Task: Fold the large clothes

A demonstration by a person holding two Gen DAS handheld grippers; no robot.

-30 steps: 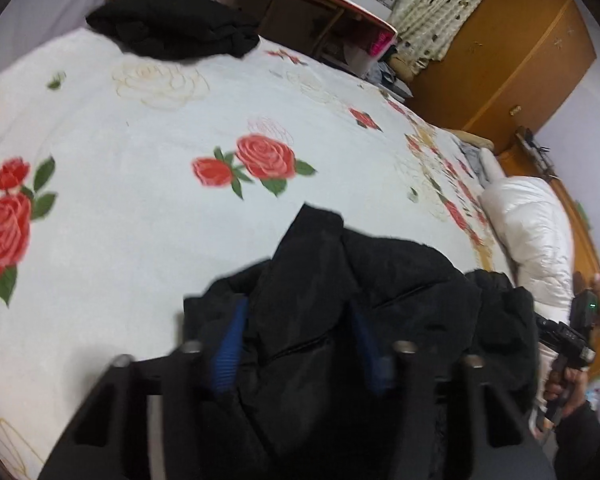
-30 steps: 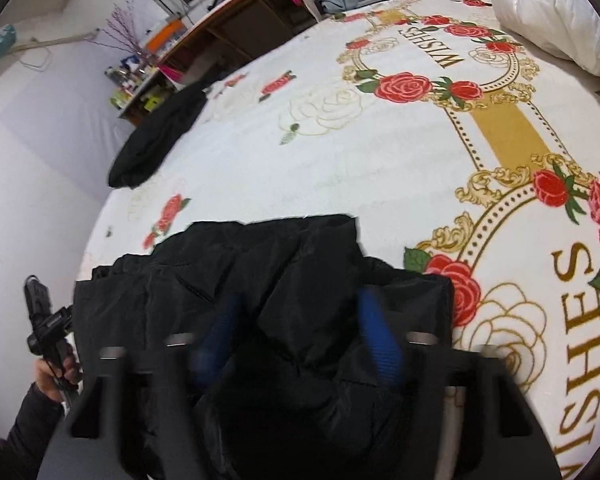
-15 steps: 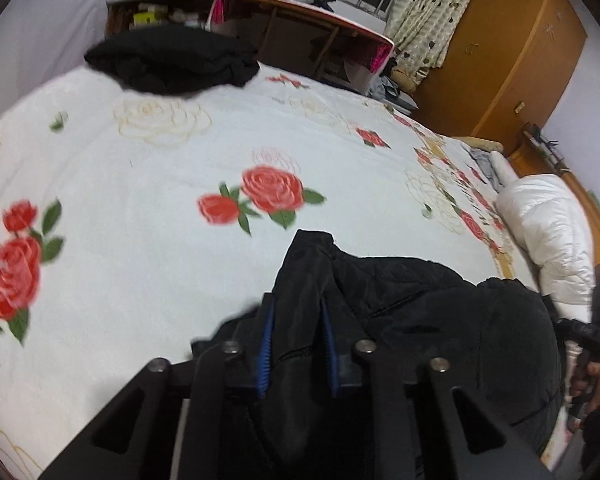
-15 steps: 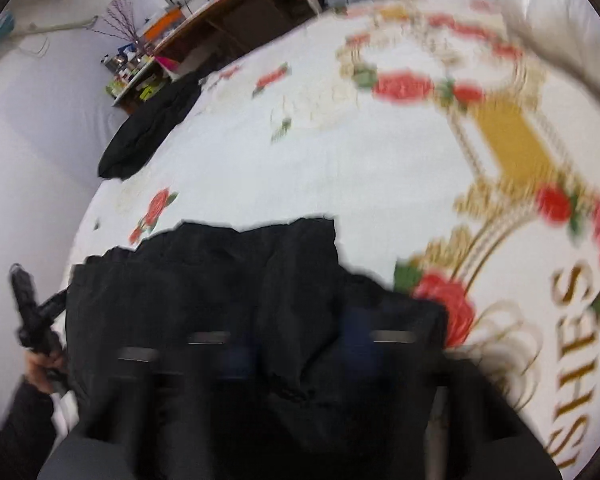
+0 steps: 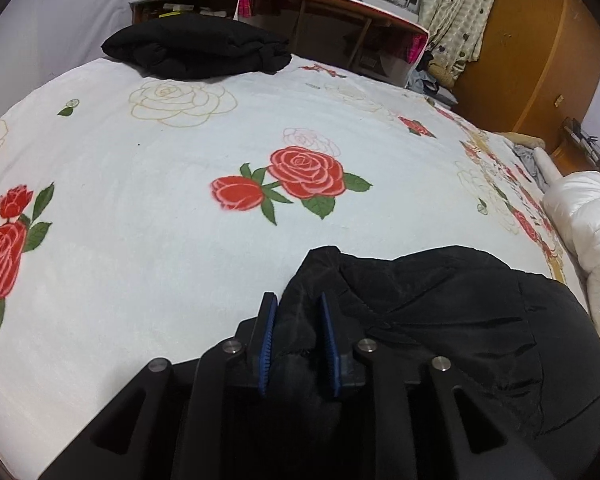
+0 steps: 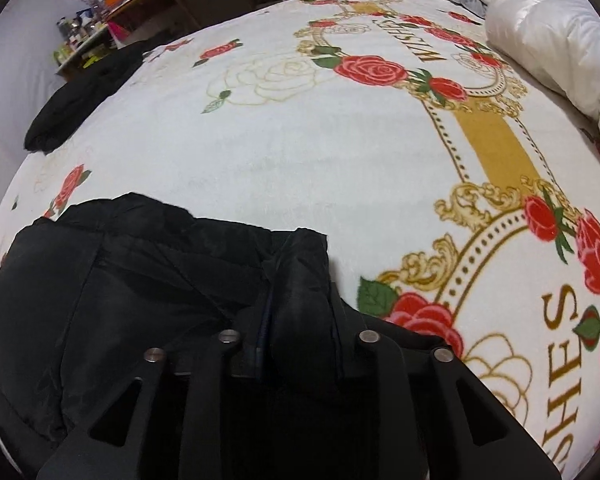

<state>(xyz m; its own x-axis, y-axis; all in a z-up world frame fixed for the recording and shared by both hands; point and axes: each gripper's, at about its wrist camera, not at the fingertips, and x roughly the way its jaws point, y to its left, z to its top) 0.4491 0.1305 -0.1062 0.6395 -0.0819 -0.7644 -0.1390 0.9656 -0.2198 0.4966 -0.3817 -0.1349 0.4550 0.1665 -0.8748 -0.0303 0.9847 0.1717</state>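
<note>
- Now, from my left wrist camera: my left gripper [image 5: 298, 308] has a fold of the black padded jacket [image 5: 452, 320] between its blue-padded fingers [image 5: 269, 336]; the jaws stand narrow and are easing apart, with the cloth still filling the gap.
- From my right wrist camera: my right gripper [image 6: 300, 308] holds another fold of the same black padded jacket [image 6: 140, 280]; its jaws are likewise narrow and opening, the fabric bulging between them and hiding most of the pads.
- The jacket lies bunched on the near edge of the rose-printed blanket [image 5: 140, 184], spreading between my two grippers.
- A second black garment [image 5: 196, 50], folded, rests at the far edge of the blanket, well apart from the jacket.
- A white quilted duvet [image 6: 548, 36] is piled along the blanket's side.
- A wooden desk [image 5: 332, 28] and a wardrobe [image 5: 532, 52] stand beyond the bed.
</note>
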